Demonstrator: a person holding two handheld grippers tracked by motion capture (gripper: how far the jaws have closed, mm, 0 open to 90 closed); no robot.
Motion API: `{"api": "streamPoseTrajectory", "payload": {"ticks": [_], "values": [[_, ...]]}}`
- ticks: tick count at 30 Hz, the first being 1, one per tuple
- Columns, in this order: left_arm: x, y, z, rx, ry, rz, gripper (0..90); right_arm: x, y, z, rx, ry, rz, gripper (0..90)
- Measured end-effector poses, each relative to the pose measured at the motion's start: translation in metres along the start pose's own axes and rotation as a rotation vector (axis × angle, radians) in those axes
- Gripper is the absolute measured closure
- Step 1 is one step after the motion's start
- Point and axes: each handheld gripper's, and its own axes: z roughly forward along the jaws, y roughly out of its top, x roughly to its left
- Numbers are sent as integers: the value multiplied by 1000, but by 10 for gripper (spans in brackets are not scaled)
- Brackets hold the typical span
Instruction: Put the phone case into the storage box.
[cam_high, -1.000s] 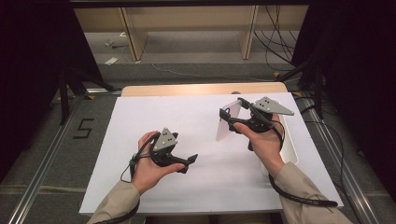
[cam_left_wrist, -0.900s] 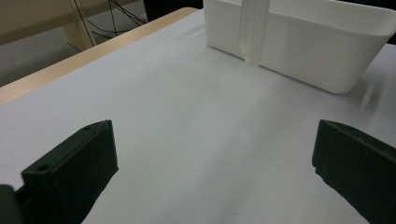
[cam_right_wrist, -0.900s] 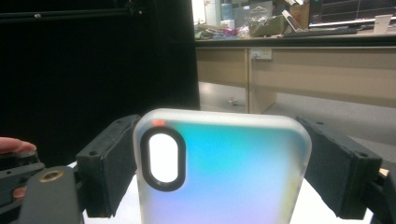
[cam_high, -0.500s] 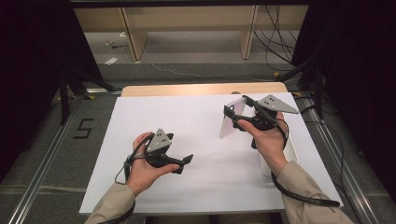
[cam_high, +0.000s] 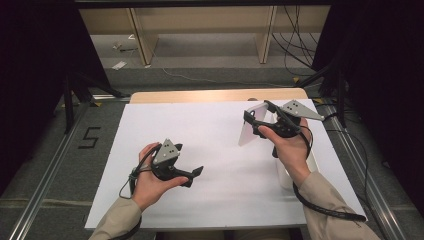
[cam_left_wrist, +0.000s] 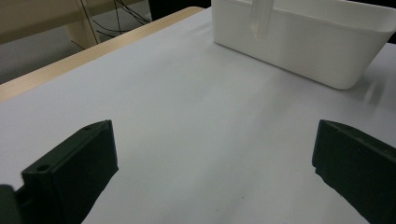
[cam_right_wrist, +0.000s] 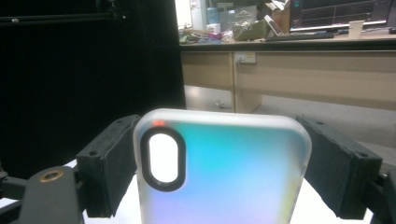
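My right gripper (cam_high: 256, 112) hovers over the right side of the table, shut on a translucent phone case (cam_high: 249, 131) that hangs tilted below its jaws. In the right gripper view the case (cam_right_wrist: 224, 186) has a pale blue-green sheen and an oval camera cutout, and the right gripper (cam_right_wrist: 224, 154) presses both black pads against its long edges. My left gripper (cam_high: 194, 176) lies low over the white table surface (cam_high: 200, 125) at front left, open, pointing right. In its own view the left gripper (cam_left_wrist: 215, 158) has nothing between its wide-set jaws.
A white plastic bin (cam_left_wrist: 299, 46) stands on the right part of the table, partly hidden under my right hand in the high view (cam_high: 284, 175). A wooden strip (cam_high: 215, 96) marks the far table edge. Metal rails and cables run along both sides.
The left gripper has drifted a little to the left. The right gripper keeps the case and has barely shifted.
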Motion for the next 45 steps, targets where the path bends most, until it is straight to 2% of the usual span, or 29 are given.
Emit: {"api": "streamPoseTrajectory", "payload": {"ticks": [45], "values": [[2, -2, -1, -3, -2, -12, 0, -28, 15, -16, -28, -108, 1, 181]]}}
